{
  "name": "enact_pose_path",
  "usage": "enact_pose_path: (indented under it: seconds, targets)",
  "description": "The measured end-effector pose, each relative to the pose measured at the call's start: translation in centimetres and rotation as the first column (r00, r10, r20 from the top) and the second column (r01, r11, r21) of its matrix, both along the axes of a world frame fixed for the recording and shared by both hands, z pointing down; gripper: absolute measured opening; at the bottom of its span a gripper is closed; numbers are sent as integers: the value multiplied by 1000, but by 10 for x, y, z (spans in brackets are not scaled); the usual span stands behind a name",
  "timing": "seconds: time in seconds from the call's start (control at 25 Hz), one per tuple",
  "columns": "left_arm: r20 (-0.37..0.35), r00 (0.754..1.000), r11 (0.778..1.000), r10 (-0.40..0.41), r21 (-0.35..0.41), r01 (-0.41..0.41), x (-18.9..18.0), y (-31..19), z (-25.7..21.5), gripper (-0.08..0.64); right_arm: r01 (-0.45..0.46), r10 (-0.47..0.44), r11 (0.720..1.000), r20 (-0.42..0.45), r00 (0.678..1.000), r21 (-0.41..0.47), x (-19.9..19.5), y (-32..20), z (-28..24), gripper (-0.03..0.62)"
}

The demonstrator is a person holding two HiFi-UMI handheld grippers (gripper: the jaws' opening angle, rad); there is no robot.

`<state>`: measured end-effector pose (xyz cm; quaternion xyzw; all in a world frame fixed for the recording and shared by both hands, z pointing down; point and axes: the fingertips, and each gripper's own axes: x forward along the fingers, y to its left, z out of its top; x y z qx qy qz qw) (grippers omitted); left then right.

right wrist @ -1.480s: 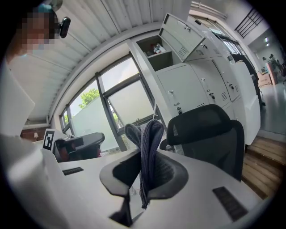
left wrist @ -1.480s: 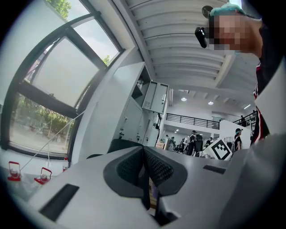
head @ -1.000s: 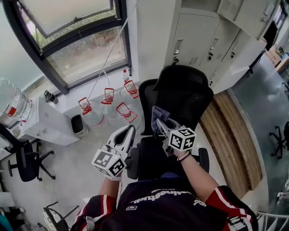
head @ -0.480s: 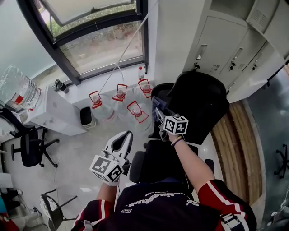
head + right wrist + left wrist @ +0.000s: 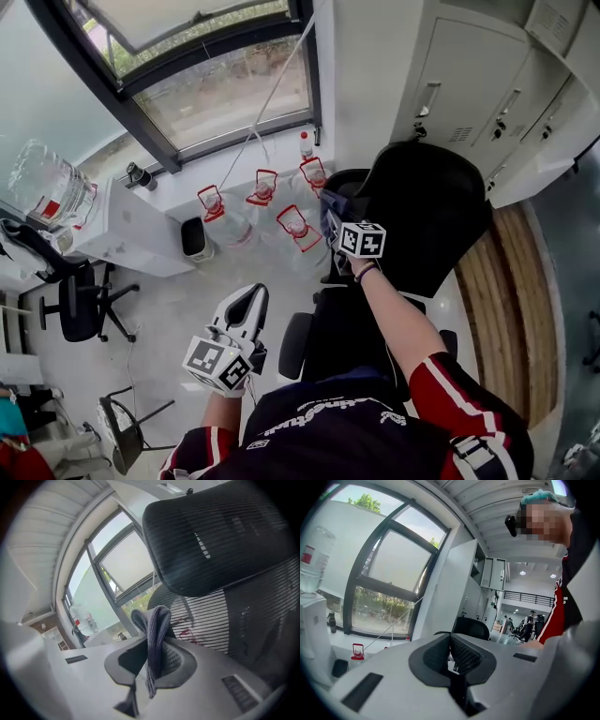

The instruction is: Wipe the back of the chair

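A black mesh office chair (image 5: 431,216) faces away from me, its headrest (image 5: 220,531) above the mesh back (image 5: 253,616). My right gripper (image 5: 336,225) is raised at the left edge of the chair back and is shut on a grey-blue cloth (image 5: 330,208). In the right gripper view the cloth (image 5: 154,630) stands folded between the jaws of that gripper (image 5: 152,644), close to the mesh. My left gripper (image 5: 248,298) hangs low to the left of the seat (image 5: 337,337), shut with nothing in it. In its own view the left gripper (image 5: 451,641) points toward the window.
Three water jugs with red handles (image 5: 295,225) and a dark bin (image 5: 194,239) stand on the floor below the window. A white cabinet (image 5: 122,234) is at the left, grey lockers (image 5: 469,66) behind the chair. Another chair (image 5: 80,305) stands far left; a wooden strip (image 5: 506,309) lies right.
My right gripper has risen with the cloth from above the seat to the upper left edge of the chair back. The left gripper stays low and shut.
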<state>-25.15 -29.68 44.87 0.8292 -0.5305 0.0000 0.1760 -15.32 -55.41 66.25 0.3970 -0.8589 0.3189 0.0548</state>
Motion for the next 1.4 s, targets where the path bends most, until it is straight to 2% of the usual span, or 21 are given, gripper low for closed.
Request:
enact_pose_path:
  seconds: [0.24,0.84,1.2,1.4]
  targets:
    - [13,1000,1000,23,9,-23,14,0,-3,26,-33,33,999,-21,999,11,27,-4,4,52]
    - [15,994,993,111,30,-111,63,-5,-10,26,-128,129,992,-90,987,23,137,-5,5,52]
    - [17,981,981,192,37,-193,107,-11,-13,25,-252,254,967,-102,962,27,237,-2,10,52]
    - [16,973,972,232,32,-233,128,-12,-11,26,-319,323,946,-139,936,49,304,0,11,52]
